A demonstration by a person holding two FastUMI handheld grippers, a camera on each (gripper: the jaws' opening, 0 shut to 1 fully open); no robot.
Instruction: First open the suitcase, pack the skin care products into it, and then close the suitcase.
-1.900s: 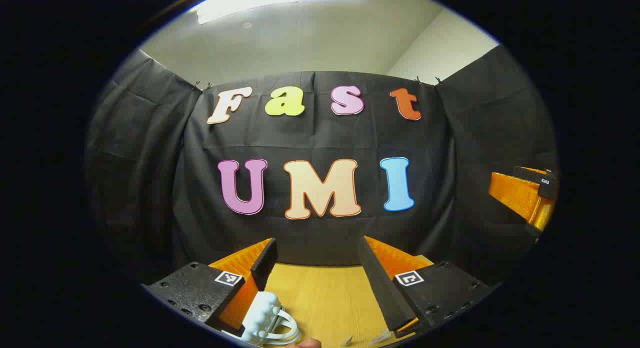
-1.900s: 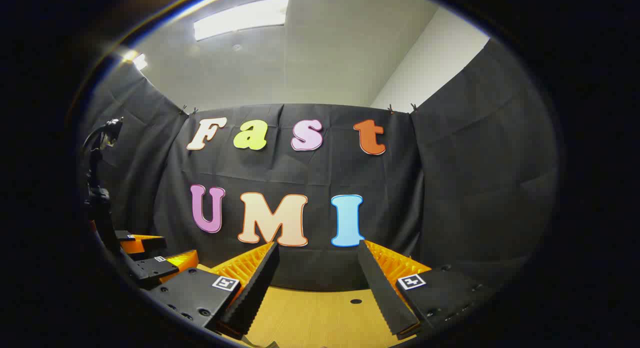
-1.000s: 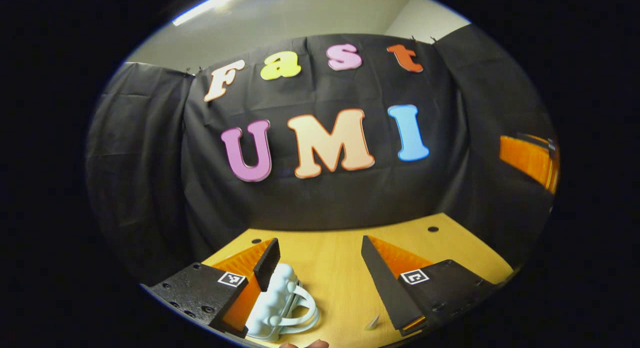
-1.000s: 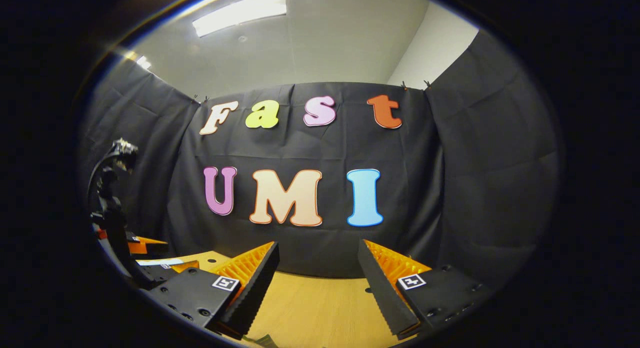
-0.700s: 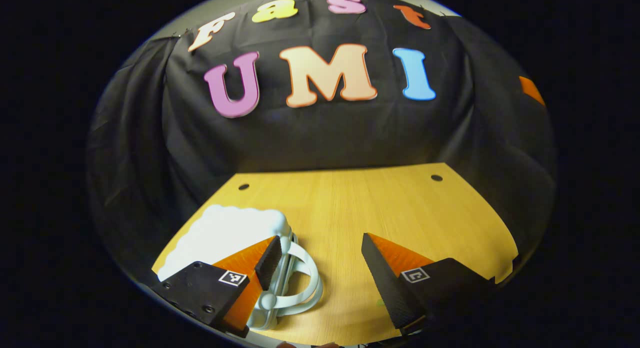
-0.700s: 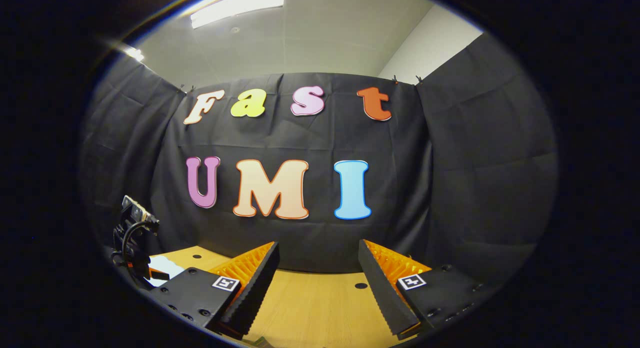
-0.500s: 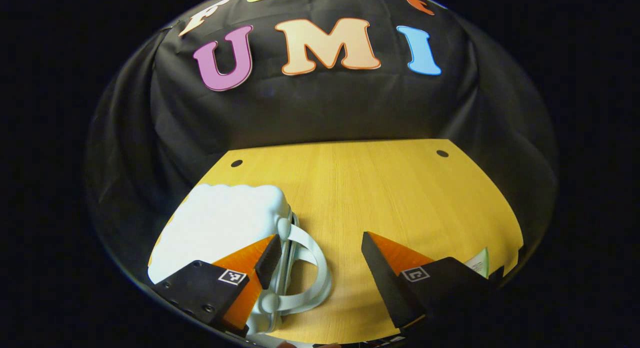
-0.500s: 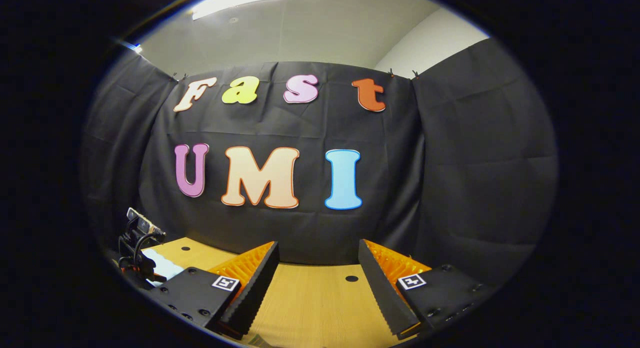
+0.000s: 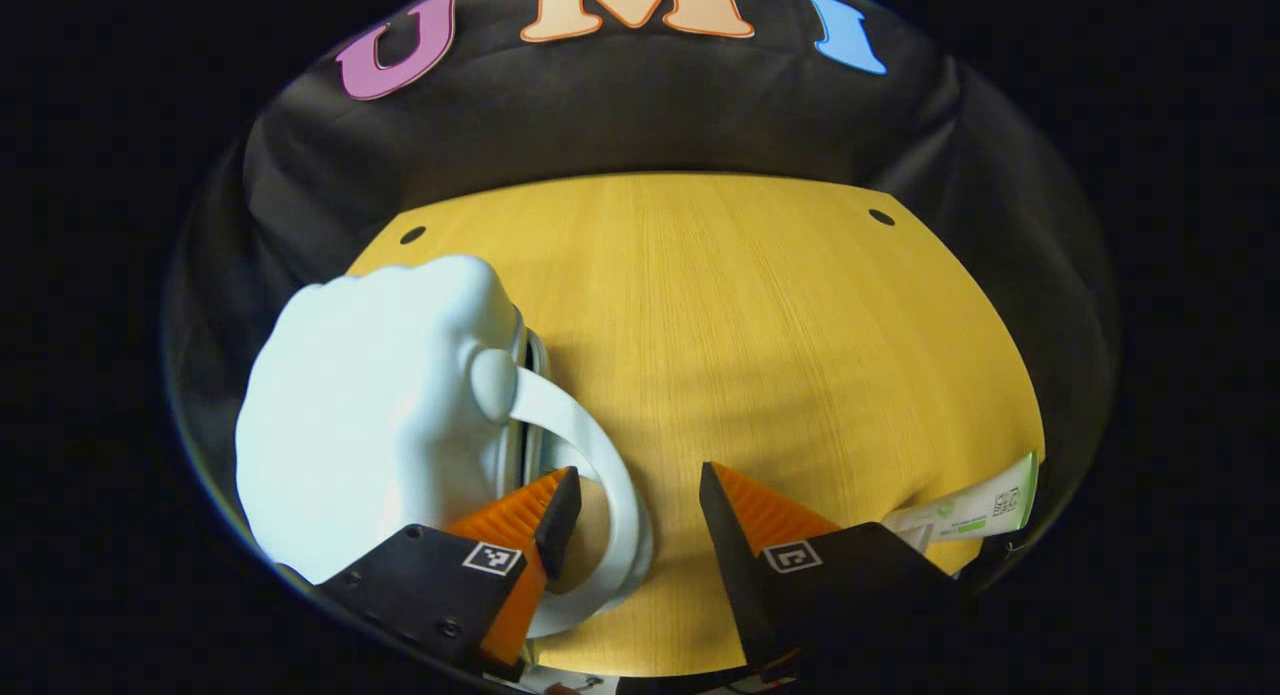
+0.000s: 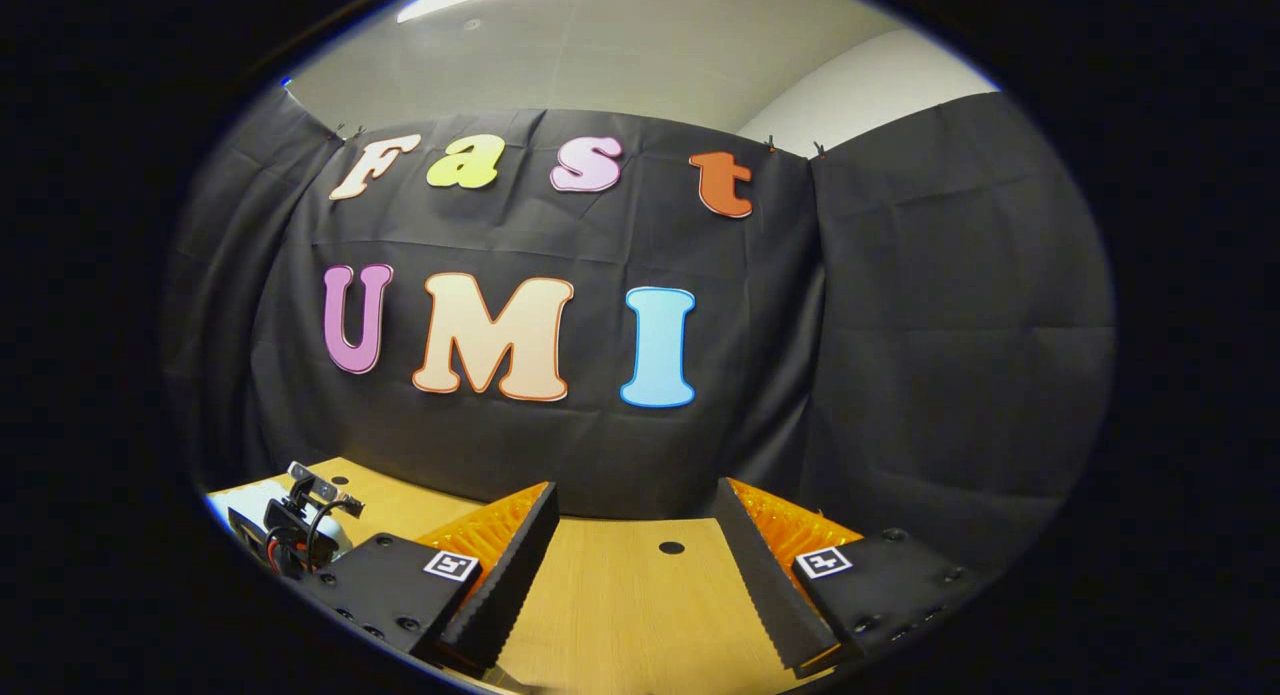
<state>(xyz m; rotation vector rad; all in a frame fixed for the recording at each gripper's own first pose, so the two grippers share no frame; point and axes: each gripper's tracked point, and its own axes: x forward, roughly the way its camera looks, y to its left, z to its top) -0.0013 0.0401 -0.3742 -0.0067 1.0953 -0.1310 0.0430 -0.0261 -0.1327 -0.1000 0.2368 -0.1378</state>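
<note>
A small pale-blue suitcase (image 9: pixel 370 415) lies closed on the wooden table (image 9: pixel 760 325) at the left of the left gripper view, its curved handle (image 9: pixel 600 495) sticking out to the right. My left gripper (image 9: pixel 632 495) hangs open just above that handle, one finger on each side of the loop's right part. A white-and-green skin care tube (image 9: pixel 975 505) lies at the table's right edge, partly behind the right finger. My right gripper (image 10: pixel 635 535) is open over bare table (image 10: pixel 620 605), holding nothing. In the right gripper view, the left gripper's body (image 10: pixel 300 525) with its cables is at far left.
Black cloth walls close in the table at the back and on both sides. Two small dark holes (image 9: pixel 412 235) (image 9: pixel 881 217) mark the table's far corners. Open wood lies between the suitcase and the tube.
My left gripper has tipped down and moved forward over the suitcase handle, and its jaws have narrowed slightly. The tube has come into view. My right gripper has drifted a little with the jaws unchanged.
</note>
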